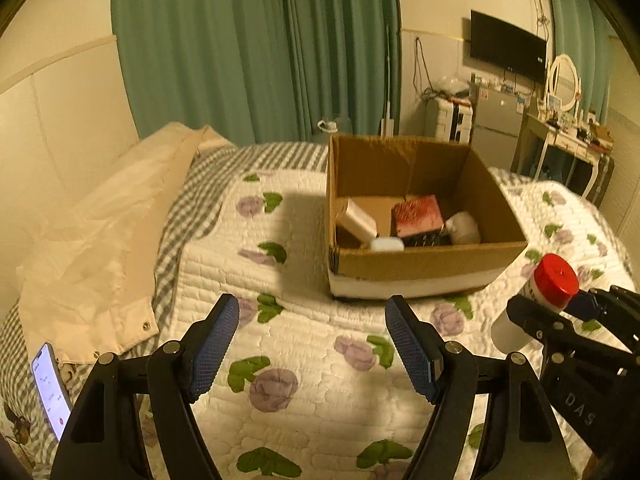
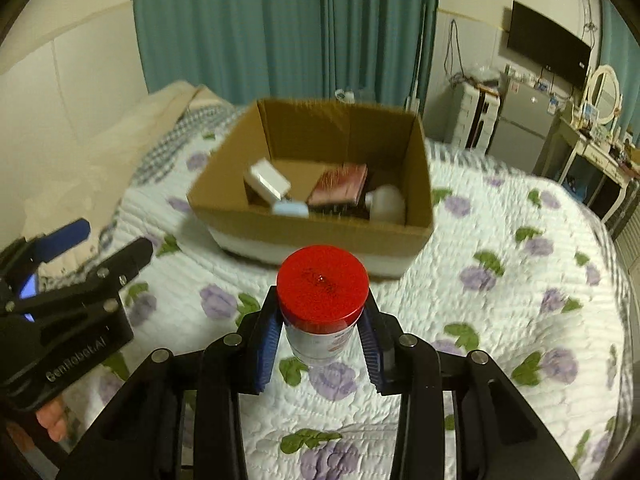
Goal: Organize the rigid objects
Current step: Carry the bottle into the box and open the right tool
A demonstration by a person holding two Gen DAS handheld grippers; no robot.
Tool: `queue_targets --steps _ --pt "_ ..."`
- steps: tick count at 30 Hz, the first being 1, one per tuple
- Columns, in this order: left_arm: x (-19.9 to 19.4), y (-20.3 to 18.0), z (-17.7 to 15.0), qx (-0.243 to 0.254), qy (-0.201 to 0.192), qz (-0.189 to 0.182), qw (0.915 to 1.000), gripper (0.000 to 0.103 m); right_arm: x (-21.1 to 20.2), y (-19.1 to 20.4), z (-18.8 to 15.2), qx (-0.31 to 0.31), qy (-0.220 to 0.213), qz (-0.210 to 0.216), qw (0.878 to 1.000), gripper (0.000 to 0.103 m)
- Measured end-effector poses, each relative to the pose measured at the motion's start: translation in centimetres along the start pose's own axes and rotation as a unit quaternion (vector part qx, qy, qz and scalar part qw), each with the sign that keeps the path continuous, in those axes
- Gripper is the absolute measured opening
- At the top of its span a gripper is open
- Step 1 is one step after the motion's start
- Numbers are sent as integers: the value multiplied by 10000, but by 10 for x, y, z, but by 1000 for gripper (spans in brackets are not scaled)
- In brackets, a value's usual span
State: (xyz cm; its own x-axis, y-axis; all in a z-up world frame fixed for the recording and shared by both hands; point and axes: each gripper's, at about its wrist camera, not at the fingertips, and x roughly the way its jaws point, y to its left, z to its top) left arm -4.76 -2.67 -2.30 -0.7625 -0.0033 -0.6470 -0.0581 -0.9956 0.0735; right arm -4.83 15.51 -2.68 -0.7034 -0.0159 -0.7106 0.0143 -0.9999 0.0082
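Observation:
An open cardboard box stands on the quilted bed. Inside it lie a white carton, a red-topped box, a white bottle and a small pale blue item. My right gripper is shut on a clear jar with a red lid and holds it above the quilt, in front of the box. My left gripper is open and empty, low over the quilt to the left of the box front.
A cream jacket lies on the bed's left side. A lit phone rests near the left edge. A fridge, wall TV and a dressing table with mirror stand beyond the bed at right. Green curtains hang behind.

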Motion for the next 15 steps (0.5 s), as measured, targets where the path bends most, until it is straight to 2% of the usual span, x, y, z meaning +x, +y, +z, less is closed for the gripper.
queue_targets --steps 9,15 --pt "-7 -1 52 17 -407 44 9992 78 -26 -9 69 -214 -644 176 9975 36" --pt "8 -4 90 -28 -616 -6 9981 78 -14 -15 113 -287 -823 267 9958 36"
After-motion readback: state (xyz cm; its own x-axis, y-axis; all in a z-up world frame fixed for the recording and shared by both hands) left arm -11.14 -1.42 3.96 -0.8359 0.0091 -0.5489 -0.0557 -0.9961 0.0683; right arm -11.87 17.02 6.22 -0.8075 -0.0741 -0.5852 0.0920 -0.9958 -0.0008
